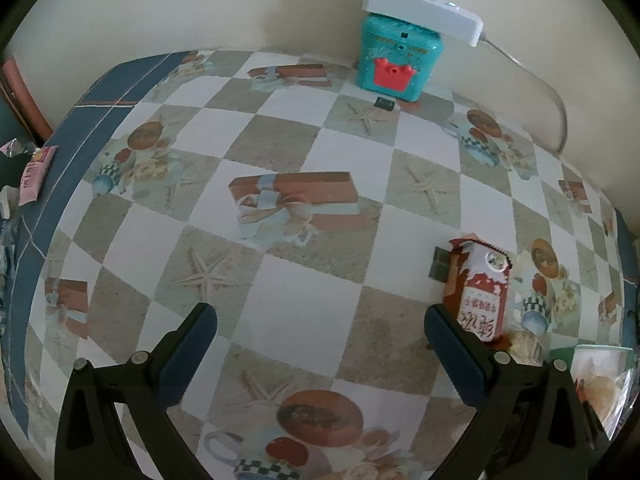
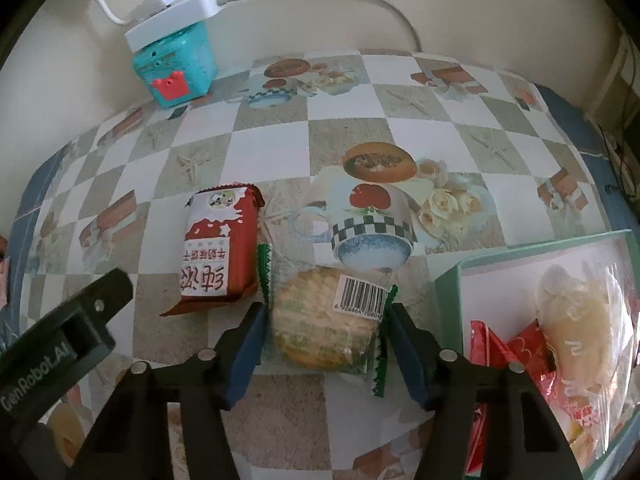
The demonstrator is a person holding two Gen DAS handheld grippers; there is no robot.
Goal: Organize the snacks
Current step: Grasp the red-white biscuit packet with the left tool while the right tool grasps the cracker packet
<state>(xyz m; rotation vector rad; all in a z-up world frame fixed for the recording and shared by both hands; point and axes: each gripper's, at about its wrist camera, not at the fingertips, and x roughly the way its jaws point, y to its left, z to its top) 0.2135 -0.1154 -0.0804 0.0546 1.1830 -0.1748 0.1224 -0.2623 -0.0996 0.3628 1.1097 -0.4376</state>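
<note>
round cracker pack (image 2: 324,320), clear wrap, green zigzag ends, barcode label; right gripper (image 2: 325,334) pads pressing its sides. left gripper (image 1: 320,344) wide open, nothing between.

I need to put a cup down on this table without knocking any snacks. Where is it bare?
Bare: the wide middle of the tablecloth, from the teal box at the wall to the left gripper. Crowded: the right side, where the red packet, the cookie pack and the tray sit close together.
</note>
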